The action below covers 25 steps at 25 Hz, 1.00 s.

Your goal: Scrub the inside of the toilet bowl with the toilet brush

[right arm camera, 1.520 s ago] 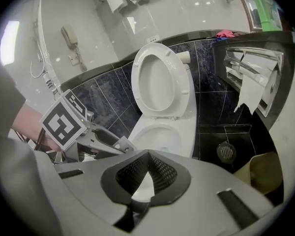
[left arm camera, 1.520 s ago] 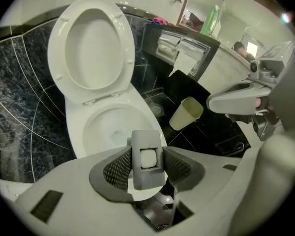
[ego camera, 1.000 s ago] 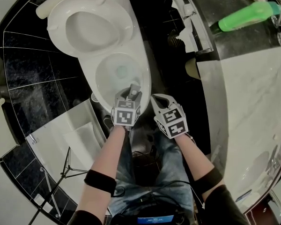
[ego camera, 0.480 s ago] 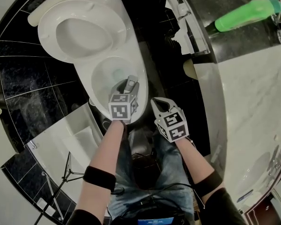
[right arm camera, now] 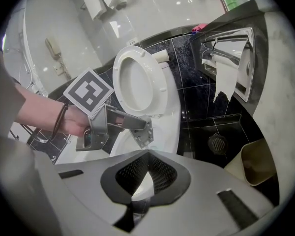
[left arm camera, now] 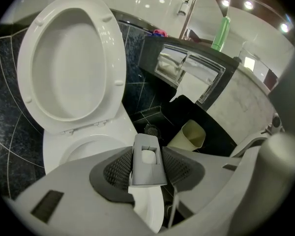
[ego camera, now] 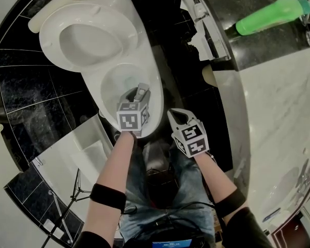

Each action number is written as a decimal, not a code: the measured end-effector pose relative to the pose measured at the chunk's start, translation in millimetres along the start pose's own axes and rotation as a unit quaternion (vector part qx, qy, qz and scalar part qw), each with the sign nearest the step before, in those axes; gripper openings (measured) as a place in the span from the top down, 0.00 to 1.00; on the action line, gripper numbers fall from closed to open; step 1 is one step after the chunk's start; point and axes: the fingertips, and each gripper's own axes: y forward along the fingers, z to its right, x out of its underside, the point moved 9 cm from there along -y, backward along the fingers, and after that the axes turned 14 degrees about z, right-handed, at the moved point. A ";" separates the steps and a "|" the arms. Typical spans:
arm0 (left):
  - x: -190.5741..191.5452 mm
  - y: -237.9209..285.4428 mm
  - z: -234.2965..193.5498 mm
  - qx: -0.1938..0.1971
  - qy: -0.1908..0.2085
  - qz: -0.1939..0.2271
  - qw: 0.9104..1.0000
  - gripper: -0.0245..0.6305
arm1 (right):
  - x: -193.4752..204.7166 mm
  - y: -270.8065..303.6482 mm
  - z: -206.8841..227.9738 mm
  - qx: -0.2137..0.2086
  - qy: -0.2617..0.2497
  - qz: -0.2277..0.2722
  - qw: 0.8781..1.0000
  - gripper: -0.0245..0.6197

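Left gripper (ego camera: 140,94) slid further over toilet bowl (ego camera: 112,84), pinching grey handle (left arm camera: 148,168). Right gripper (ego camera: 177,113) closed, empty, beside bowl. Brush head hidden below left gripper.

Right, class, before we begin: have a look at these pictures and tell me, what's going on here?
A person stands over a toilet bowl with its seat raised, a hand-held gripper in each hand. The left hand-held gripper hangs over the bowl, its jaws closed on a grey block. No brush head is visible, so scrubbing cannot be confirmed. The right hand-held gripper is beside the bowl, jaws together and empty.
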 end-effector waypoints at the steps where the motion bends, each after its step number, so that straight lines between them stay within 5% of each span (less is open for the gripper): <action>1: -0.2 -0.6 -0.2 0.000 -0.001 0.000 1.000 0.66 | 1.8 0.2 0.9 0.001 -0.002 0.000 1.000 0.96; 25: -49.1 33.1 -26.9 -0.023 0.004 0.059 0.998 0.66 | 13.9 -3.4 -6.4 0.005 0.016 -0.008 1.000 0.96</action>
